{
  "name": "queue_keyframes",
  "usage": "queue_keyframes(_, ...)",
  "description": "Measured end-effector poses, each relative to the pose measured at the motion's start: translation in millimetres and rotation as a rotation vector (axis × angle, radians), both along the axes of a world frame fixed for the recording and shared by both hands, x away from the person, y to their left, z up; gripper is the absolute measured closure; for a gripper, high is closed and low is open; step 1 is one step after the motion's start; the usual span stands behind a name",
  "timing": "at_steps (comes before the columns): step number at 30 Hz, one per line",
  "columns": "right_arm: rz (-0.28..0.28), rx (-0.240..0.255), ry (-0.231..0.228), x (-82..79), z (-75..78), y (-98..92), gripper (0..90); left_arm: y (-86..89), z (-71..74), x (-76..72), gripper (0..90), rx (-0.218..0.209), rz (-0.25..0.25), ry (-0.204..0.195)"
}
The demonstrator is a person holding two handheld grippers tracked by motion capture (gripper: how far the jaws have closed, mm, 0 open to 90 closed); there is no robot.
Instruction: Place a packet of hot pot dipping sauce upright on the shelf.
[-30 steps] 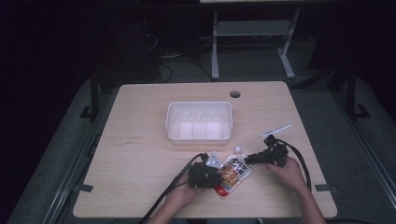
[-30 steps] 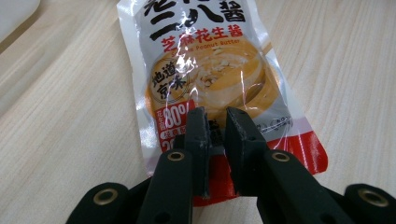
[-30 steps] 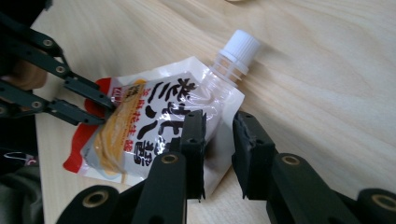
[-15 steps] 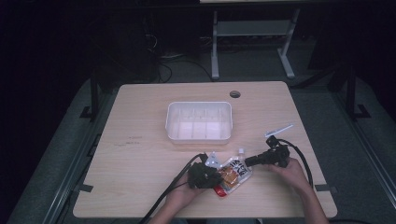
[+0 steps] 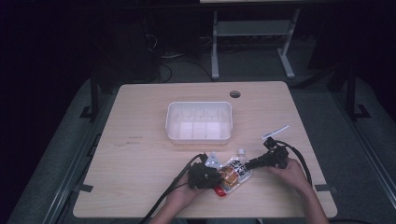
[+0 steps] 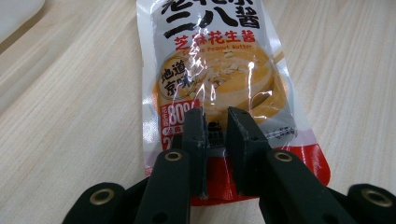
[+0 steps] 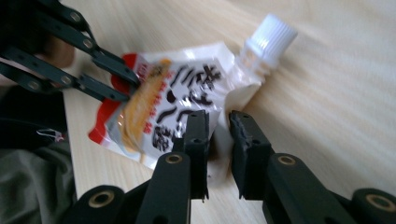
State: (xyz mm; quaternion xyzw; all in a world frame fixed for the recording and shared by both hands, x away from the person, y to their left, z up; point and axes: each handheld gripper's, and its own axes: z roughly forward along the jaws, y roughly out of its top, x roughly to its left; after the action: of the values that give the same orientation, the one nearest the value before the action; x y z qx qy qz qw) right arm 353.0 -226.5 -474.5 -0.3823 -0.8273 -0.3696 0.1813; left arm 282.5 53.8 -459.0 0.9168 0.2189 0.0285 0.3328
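Observation:
A spouted sauce pouch [image 5: 233, 173], printed white, orange and red with a white cap [image 5: 241, 152], lies near the table's front edge. My left gripper [image 5: 220, 178] is shut on its red bottom edge; in the left gripper view the jaws [image 6: 217, 126] pinch that seam of the pouch [image 6: 219, 70]. My right gripper [image 5: 246, 166] comes in from the right. Its jaws [image 7: 218, 128] have just been opening a little, and the side edge of the pouch [image 7: 173, 93] below the cap [image 7: 271, 35] still sits pinched between them. The left gripper [image 7: 128, 88] shows across the pouch.
A white plastic bin [image 5: 199, 122] with dividers stands mid-table, behind the pouch. A cable hole [image 5: 235, 94] sits near the far edge. Bare wood [image 5: 140, 158] stretches left of the hands. Black cables trail off the front edge.

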Motion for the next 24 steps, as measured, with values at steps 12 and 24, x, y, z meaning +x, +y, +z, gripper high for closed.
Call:
queue_keyframes(12, -0.018, 0.071, -0.014, -3.3, 4.6, -5.4, 84.5, 1.4, -0.5, -0.4, 73.5, -0.007, 0.002, 0.002)
queue_keyframes(24, -0.011, 0.118, -0.137, -15.4, 39.3, 5.2, 86.7, 10.3, 9.3, 7.3, 28.8, -0.119, 0.026, 0.074)
